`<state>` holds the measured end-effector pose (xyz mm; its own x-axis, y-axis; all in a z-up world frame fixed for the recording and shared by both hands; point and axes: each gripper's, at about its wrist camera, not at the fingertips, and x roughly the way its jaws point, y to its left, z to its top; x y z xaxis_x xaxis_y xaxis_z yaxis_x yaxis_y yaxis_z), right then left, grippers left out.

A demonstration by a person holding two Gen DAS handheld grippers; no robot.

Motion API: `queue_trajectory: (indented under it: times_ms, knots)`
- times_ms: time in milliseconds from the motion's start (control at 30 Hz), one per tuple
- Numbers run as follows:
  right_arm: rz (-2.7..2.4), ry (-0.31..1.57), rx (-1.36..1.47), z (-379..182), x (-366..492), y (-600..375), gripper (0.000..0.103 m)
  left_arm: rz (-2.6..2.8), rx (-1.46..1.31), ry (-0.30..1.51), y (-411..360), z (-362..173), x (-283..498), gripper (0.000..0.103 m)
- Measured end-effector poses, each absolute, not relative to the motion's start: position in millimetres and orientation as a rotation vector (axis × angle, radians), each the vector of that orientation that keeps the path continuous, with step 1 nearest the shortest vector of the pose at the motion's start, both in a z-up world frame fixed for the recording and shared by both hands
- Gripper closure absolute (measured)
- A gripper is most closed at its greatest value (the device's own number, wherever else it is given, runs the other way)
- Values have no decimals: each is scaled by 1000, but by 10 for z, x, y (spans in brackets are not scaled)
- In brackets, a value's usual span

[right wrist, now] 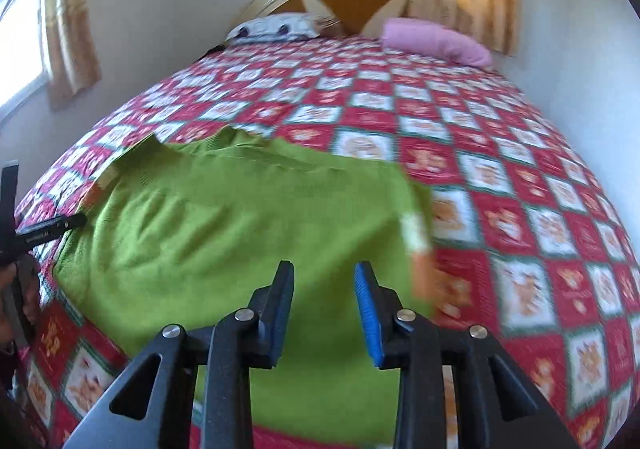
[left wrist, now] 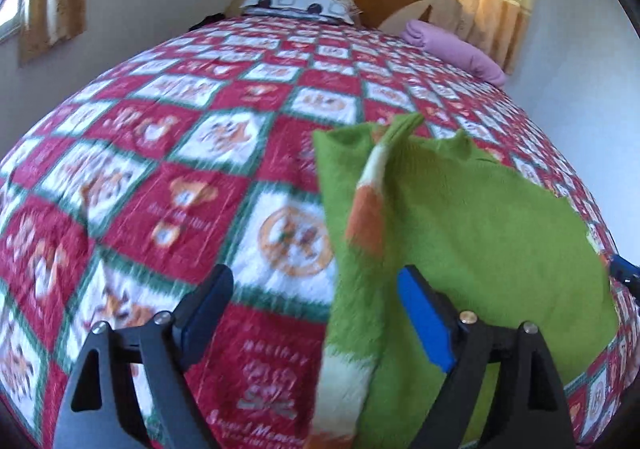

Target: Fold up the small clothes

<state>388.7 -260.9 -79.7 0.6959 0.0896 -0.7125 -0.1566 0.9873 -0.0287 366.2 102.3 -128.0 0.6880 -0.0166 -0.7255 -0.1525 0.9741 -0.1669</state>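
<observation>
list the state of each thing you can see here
green sweater: lying on the bed, striped sleeve folded over its body
left gripper: open, holding nothing
right gripper: open, above the sweater
pink pillow: lying by the headboard
patterned pillow: lying flat

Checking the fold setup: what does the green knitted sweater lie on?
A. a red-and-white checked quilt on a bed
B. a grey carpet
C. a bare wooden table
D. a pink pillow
A: the green knitted sweater is spread on the red-and-white checked quilt, and the pink pillow sits far off by the headboard.
</observation>
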Motion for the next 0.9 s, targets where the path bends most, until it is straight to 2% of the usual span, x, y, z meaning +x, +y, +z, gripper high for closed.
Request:
queue_trajectory:
  times_ms: [133,200,300,433,567,633,800,900]
  knots:
    - [252,834,-148,-978,4104,-2120,70,121,-145,801,1012,-1259,3931,7]
    - [300,931,-148,-1241,4232,-1947,70,190,-135,835,1103,-1348,4098,7]
    - [243,878,-190,-1298,4166,-1838,68,174,-219,858,1258,-1392,4229,7]
    - [213,829,-229,-1351,4069,-1775,68,182,-134,811,1236,-1295,4368,5]
    - [217,835,-204,-1338,4092,-1828,67,262,-215,893,1496,-1486,4545,4]
    - [218,835,-193,-1272,4043,-1850,64,236,-258,904,1564,-1544,4534,4]
    - [205,733,-79,-976,3796,-2169,48,223,-234,885,1521,-1545,4476,4]
    - [191,801,-79,-1109,3821,-2267,47,229,-225,890,1504,-1547,4484,3]
